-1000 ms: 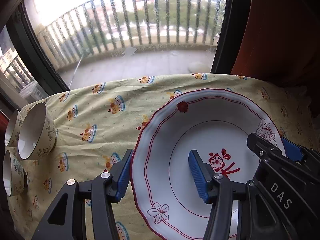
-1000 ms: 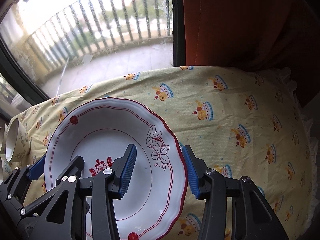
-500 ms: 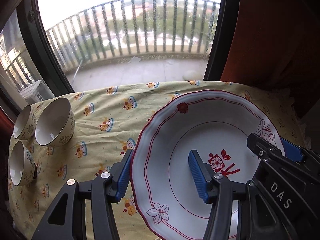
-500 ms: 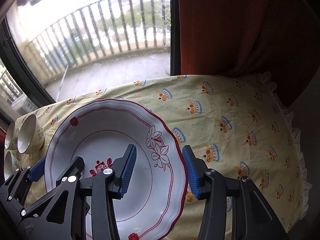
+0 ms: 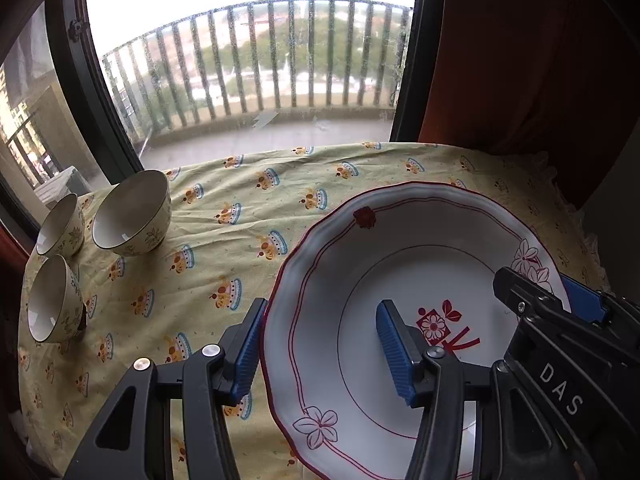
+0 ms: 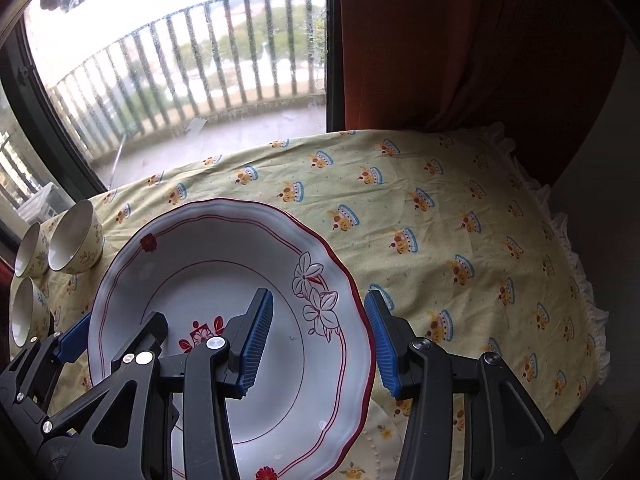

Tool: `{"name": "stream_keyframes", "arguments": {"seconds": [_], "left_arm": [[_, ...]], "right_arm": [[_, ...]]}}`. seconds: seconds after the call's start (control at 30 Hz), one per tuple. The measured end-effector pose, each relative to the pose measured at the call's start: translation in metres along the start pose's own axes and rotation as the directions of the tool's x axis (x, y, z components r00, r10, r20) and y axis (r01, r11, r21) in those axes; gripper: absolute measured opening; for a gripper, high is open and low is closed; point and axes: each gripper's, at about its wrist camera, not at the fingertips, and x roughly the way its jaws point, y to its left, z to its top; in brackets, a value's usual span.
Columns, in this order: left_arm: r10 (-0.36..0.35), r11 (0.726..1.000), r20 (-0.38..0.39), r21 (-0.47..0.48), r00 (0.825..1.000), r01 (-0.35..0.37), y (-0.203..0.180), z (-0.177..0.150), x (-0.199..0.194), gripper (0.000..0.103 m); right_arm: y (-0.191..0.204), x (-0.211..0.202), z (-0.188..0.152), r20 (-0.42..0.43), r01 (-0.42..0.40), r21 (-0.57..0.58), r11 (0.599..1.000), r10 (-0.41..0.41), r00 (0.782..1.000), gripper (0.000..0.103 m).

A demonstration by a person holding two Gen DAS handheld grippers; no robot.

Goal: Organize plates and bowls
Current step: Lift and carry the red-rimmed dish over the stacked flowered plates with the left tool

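Both tongs, left [image 5: 320, 344] and right [image 6: 318, 336], grip opposite rims of the plate [image 5: 404, 280], carried above the counter [image 5: 248, 200]. Uneven lifting could tilt it until it slips and lands near the bowls [image 5: 130, 214].

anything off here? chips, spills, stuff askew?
Nothing stands out. The plate looks intact, held by both tongs, left and right. The three bowls stand upright and empty on the tablecloth.

Plate [image 5: 400, 264] now higher above the tablecloth [image 5: 240, 200], more cloth showing. Three bowls [image 5: 132, 216] at the cloth's left edge now fully in view.
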Motion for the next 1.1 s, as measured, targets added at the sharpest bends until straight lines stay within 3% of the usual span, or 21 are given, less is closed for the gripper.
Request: {"name": "stream_keyframes", "arguments": {"seconds": [0.47, 0.7, 1.1], "left_arm": [[-0.08, 0.994, -0.067, 0.066, 0.995, 0.085, -0.006, -0.063, -0.013, 0.055], [-0.048, 0.998, -0.116, 0.046, 0.992, 0.053, -0.021, -0.083, -0.002, 0.055], [0.023, 1.0, -0.181, -0.015, 0.983, -0.026, -0.051, -0.109, 0.014, 0.055]], "right_arm": [[0.001, -0.024, -0.078, -0.061, 0.08, 0.067, 0.994, -0.076, 0.995, 0.051], [-0.01, -0.015, -0.096, -0.101, 0.078, 0.01, 0.997, -0.077, 0.992, 0.051], [-0.037, 0.015, -0.109, -0.191, 0.005, -0.082, 0.997, -0.021, 0.981, 0.051]]}}
